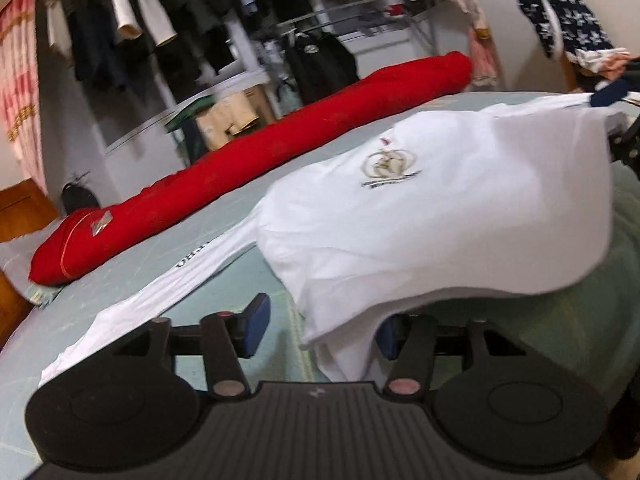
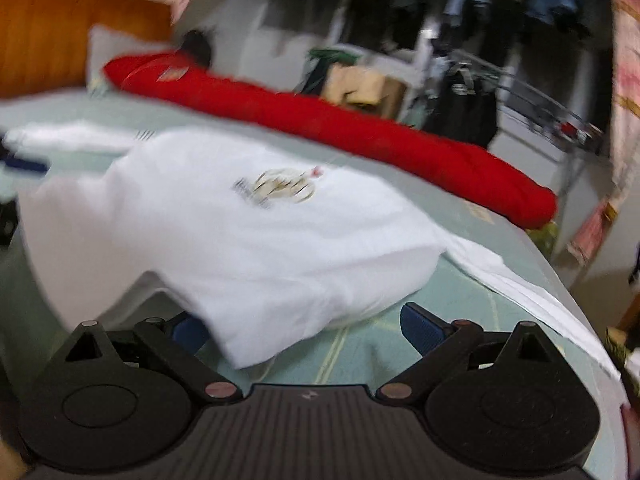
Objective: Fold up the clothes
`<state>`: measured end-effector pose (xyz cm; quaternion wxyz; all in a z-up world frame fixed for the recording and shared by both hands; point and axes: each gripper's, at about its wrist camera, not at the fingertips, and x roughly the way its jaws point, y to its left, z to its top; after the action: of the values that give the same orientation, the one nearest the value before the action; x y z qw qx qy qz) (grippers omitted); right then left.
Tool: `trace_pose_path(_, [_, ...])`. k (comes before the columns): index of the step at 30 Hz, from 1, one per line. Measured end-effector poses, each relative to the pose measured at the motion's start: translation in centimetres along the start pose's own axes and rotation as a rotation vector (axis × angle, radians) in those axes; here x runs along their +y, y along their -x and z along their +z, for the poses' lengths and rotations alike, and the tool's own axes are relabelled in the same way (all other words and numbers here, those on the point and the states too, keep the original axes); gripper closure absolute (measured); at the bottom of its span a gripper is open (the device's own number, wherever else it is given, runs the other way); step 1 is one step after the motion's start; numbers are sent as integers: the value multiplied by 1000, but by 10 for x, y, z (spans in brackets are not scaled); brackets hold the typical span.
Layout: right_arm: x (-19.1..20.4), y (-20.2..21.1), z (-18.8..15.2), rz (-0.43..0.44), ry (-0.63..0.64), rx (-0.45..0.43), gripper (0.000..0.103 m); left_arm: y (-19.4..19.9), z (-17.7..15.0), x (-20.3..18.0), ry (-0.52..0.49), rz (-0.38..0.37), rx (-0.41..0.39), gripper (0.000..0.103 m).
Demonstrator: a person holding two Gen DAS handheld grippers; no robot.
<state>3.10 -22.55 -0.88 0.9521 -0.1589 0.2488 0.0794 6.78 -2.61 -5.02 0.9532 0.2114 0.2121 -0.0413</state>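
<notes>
- The white T-shirt (image 1: 420, 216) lies across the bed (image 1: 240, 216), which has a pale green cover; its chest logo (image 1: 390, 168) faces up and the folded-over body billows above the cover
- One sleeve (image 1: 168, 284) with dark lettering stretches flat toward the left in the left wrist view
- The left gripper (image 1: 322, 326) stands wide open, its blue pads apart; the hem of the T-shirt hangs down between them and covers part of the right pad, but nothing is pinched
- The right gripper (image 2: 308, 328) is likewise spread wide, with a corner of the T-shirt (image 2: 240, 240) drooping over its left pad, the fabric loose and not clamped
- A long red bolster (image 1: 256, 152) lies along the far side of the bed, well apart from the shirt
- Behind the bed hang dark clothes (image 1: 180, 40) on a rack, with cardboard boxes (image 1: 236, 116) below
- The right wrist view is blurred, so fine detail there cannot be told
</notes>
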Motion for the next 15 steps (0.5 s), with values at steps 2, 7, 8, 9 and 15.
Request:
trace_pose_path(2, [-1,-9,-2,-22,-16,14,0,-9,0,2,1,14,30,42])
trace_pose_path(7, [-1,-28,-11,-85,-50,42,0,-9,-8,3,18,25,48,42])
trace_pose_path(8, [-2,-26,-13,-107,-60,29,0,-8,-8,4,15,41,44,42])
trace_pose_path(9, [-4,-23,-13,-130,-72,17,0,-7,-7,6,4,66,42,42])
trace_pose_path(15, [-36,-11,-8,-393,-33,4,0,7,6,26,-85,182,15,41])
